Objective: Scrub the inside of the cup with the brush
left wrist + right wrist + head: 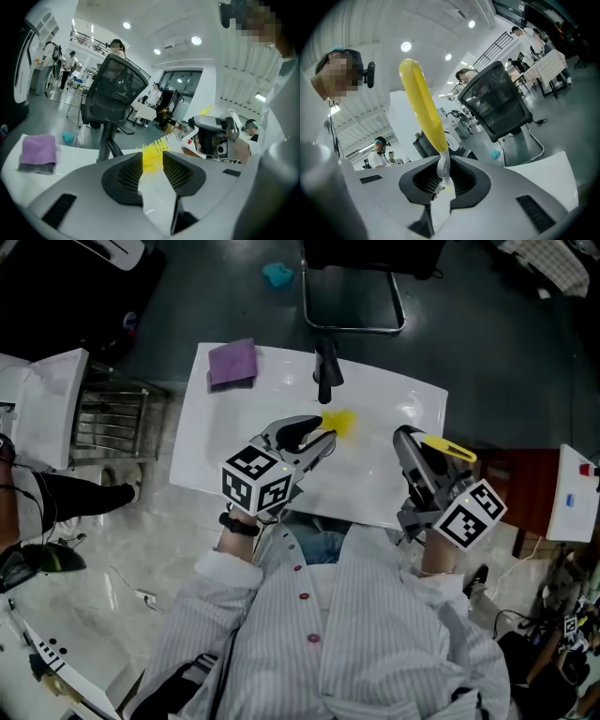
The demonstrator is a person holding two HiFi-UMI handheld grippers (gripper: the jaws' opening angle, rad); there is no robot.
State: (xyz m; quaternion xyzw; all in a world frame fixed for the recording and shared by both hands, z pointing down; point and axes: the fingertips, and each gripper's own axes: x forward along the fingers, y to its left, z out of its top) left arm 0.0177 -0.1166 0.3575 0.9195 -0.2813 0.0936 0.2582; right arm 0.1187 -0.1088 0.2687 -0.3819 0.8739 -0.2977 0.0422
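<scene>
Holding brush point(423, 110) clamped in right claw point(440, 178); left claw point(152, 168) half-open, empty. Scrubbing looks unstarted; no cup seen. Next: left grips cup.

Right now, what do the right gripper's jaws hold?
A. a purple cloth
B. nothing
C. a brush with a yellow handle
C: the right gripper is shut on the white neck of the brush, whose yellow handle rises above it.
</scene>
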